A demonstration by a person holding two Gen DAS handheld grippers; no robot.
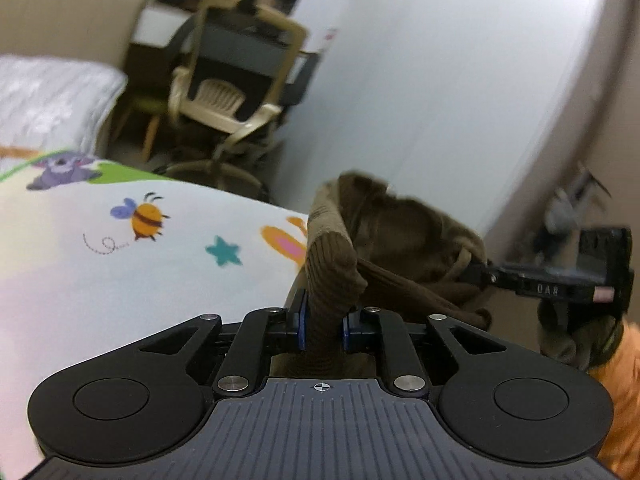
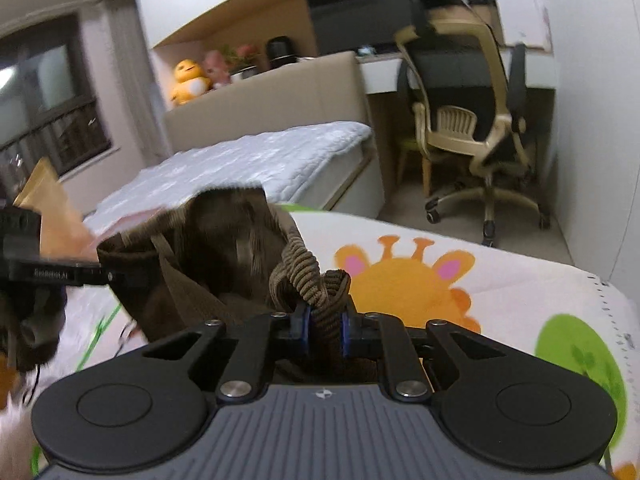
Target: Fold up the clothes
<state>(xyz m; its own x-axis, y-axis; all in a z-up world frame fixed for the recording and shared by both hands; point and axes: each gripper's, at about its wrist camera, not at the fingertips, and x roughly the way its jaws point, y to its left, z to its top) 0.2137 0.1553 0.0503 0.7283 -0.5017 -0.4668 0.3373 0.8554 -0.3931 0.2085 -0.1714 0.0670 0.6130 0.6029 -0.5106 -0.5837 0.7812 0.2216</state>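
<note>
Left wrist view: the left hand-held gripper (image 1: 324, 314) is clenched on a ribbed band of the brown garment (image 1: 404, 236), lifted over the cartoon-print sheet (image 1: 120, 280) near the bed's edge. Right wrist view: the right hand-held gripper (image 2: 325, 328) pinches another ribbed part of the cloth.
</note>
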